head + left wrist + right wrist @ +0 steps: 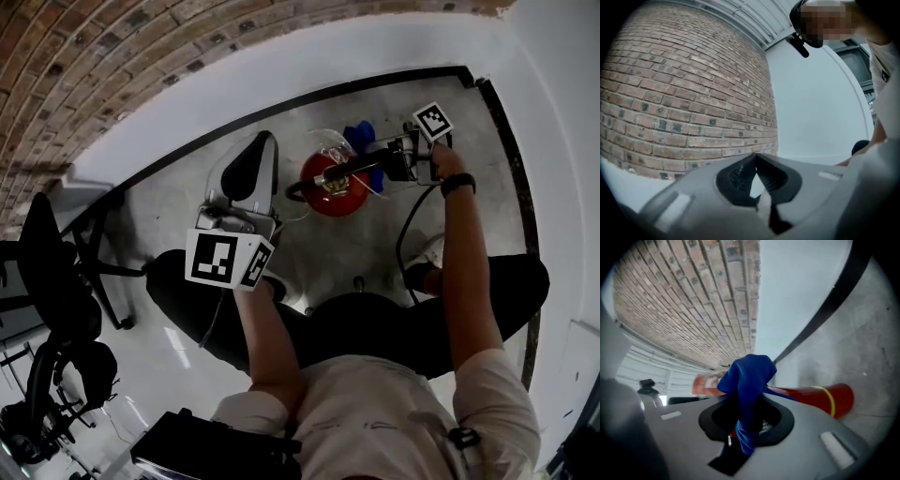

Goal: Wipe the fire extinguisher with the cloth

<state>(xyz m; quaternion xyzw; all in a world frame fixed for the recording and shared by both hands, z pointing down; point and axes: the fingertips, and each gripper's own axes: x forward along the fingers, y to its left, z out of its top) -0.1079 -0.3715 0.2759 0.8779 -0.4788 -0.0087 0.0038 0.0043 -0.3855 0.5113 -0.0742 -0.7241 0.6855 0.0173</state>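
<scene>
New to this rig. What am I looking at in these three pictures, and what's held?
No robot: a person holds a two-jaw gripper in each hand. The head view looks down from a camera on the person's head; the two gripper views look along each gripper's jaws. A red fire extinguisher stands on the grey floor. The right gripper is shut on a blue cloth, close to the extinguisher. The left gripper is shut, empty, facing a brick wall.

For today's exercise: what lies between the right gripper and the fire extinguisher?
The blue cloth, held in the right gripper's jaws; right gripper view shows it.
</scene>
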